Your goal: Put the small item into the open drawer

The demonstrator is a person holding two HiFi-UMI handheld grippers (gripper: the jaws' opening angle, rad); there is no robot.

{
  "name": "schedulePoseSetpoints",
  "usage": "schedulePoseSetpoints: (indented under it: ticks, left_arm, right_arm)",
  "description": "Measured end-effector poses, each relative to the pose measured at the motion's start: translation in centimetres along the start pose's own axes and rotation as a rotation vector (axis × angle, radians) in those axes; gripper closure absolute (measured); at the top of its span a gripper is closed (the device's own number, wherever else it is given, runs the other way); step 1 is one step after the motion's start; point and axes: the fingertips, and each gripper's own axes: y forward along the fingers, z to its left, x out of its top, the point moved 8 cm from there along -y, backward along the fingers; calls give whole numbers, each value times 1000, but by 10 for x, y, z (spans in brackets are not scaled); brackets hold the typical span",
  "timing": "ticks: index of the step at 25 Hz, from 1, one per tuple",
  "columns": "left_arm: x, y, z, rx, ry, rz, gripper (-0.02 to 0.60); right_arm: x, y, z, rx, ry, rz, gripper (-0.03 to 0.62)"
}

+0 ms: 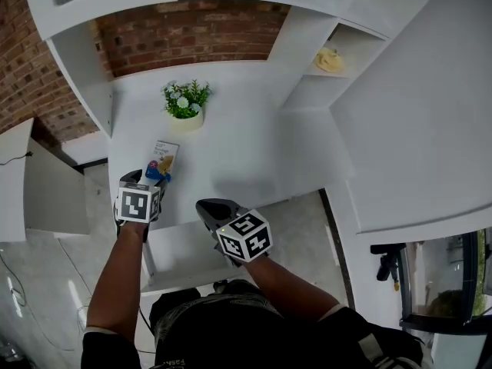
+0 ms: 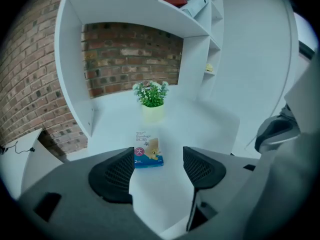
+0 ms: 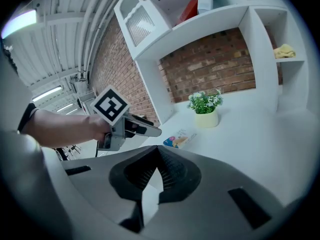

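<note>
Ahead of left gripper (image 2: pixel 156 166): bandage box (image 2: pixel 148 150), unheld
Jaws stood apart, evidently to straddle it; right gripper (image 3: pixel 155 176) was closed, empty.

My left gripper (image 2: pixel 158 158) is grey matt plastic, and its pads (image 2: pixel 117 174) are black and finely ribbed, like rubber. The desk (image 1: pixel 254 144) is white and smooth with a dull sheen. The pot (image 1: pixel 187 120) looks pale and smooth. In front of the pot, the box (image 1: pixel 164 158) is printed card, slightly glossy. Behind the pot, the wall (image 1: pixel 192 33) is rough red brick. Far right of the pot sits a soft, creased yellow cloth (image 1: pixel 329 60).
</note>
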Motion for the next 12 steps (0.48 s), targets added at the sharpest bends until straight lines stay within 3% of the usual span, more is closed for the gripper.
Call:
schedulePoseSetpoints:
  ticks: [12]
  left_arm:
    - [8,93,21,-59,-29,147,246]
  right_arm:
    - [4,25,-11,-5,56,9,589]
